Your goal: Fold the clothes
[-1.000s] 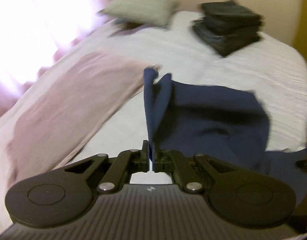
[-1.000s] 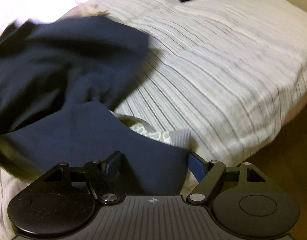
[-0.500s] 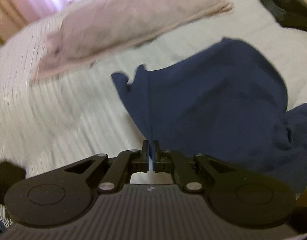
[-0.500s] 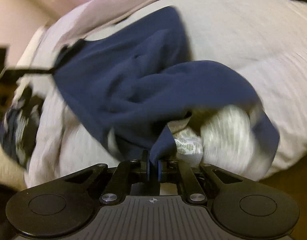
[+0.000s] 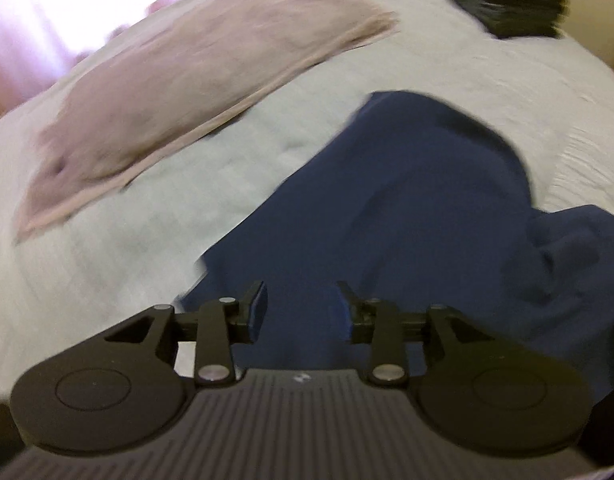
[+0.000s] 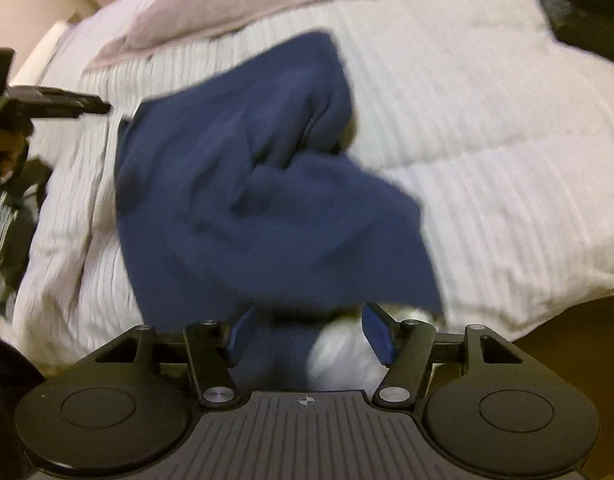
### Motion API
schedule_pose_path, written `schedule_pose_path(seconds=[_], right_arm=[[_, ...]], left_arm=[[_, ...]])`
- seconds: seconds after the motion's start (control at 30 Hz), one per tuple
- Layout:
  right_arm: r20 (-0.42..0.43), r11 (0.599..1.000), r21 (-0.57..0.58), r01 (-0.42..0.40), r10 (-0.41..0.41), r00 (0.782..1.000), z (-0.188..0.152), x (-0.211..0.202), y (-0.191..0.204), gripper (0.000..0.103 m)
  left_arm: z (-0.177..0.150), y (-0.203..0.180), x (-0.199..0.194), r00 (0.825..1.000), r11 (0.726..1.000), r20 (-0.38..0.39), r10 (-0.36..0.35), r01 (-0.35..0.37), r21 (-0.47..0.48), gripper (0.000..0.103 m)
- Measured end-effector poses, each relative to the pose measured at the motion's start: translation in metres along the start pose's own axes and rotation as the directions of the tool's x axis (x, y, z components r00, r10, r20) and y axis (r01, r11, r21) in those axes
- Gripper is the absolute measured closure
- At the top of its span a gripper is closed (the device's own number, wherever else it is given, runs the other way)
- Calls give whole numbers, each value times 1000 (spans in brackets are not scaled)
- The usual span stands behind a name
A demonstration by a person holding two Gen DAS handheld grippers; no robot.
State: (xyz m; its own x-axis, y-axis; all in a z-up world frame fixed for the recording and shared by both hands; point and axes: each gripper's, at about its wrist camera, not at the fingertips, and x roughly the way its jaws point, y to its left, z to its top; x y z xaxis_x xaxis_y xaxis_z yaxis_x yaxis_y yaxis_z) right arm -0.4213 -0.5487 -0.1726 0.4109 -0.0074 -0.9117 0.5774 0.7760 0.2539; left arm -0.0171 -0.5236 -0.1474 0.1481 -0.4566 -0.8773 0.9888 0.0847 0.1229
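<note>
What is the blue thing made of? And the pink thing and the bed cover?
The blue garment looks like soft, matte knit or fleece: it slumps in thick, rounded folds with no shine. The pink blanket seems a soft woven or brushed fabric, dull, with a hemmed edge; blur hides its weave. The white bed cover looks like a padded, ribbed quilt, going by its fine raised lines and puffy seams.

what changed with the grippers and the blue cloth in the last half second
Both let go: the left gripper and right gripper, each shut on the navy garment before, now stand open, and it lies rumpled on the bed. The pink cloth and dark stack stayed put.
</note>
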Motion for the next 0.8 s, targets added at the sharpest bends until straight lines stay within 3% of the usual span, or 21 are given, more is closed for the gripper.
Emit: schedule_pose_path(seconds=[0.1,0.17,0.23,0.3,0.4,0.47,0.57,0.6,0.63,0.67,0.7,0.77,0.8], right_arm=[[79,995,96,-6,-1,997,5,-10,-25,41],[124,985,169,-17,-4,992,10,-14,-45,41],[117,975,224,-7,-20,993,16,3,-71,41],[86,965,258,-42,20,996,21,30,-97,41],[40,954,282,-103,96,995,26,68,-128,41],[8,953,257,-157,160,987,29,93,-138,41],[-42,951,230,-208,223,974,28,122,-145,42],[-56,948,231,-218,236,970,29,128,-146,48],[-69,945,233,-227,249,966,30,134,-147,66],[-81,940,238,-244,269,960,31,137,-148,97],[-89,943,232,-239,265,960,33,132,-147,97],[-90,953,203,-223,245,965,40,116,-146,98],[-70,962,178,-207,222,973,46,97,-148,98]], left_arm=[[34,-39,16,996,978,40,-83,74,197,66],[59,-72,28,987,923,65,-147,114,368,56],[81,-105,44,977,838,64,-201,138,529,52],[102,-137,62,968,721,47,-248,152,676,48],[118,-178,104,961,491,-12,-276,151,858,46],[126,-192,137,963,352,-57,-264,152,923,46],[131,-201,181,962,196,-136,-236,184,963,54],[132,-202,191,958,154,-172,-230,211,965,60],[133,-202,200,955,126,-206,-215,236,963,77],[133,-202,207,954,116,-229,-194,254,960,98],[135,-200,211,953,120,-245,-179,269,956,102],[145,-191,204,951,196,-245,-187,280,940,102],[155,-182,192,955,262,-222,-198,270,926,102]])
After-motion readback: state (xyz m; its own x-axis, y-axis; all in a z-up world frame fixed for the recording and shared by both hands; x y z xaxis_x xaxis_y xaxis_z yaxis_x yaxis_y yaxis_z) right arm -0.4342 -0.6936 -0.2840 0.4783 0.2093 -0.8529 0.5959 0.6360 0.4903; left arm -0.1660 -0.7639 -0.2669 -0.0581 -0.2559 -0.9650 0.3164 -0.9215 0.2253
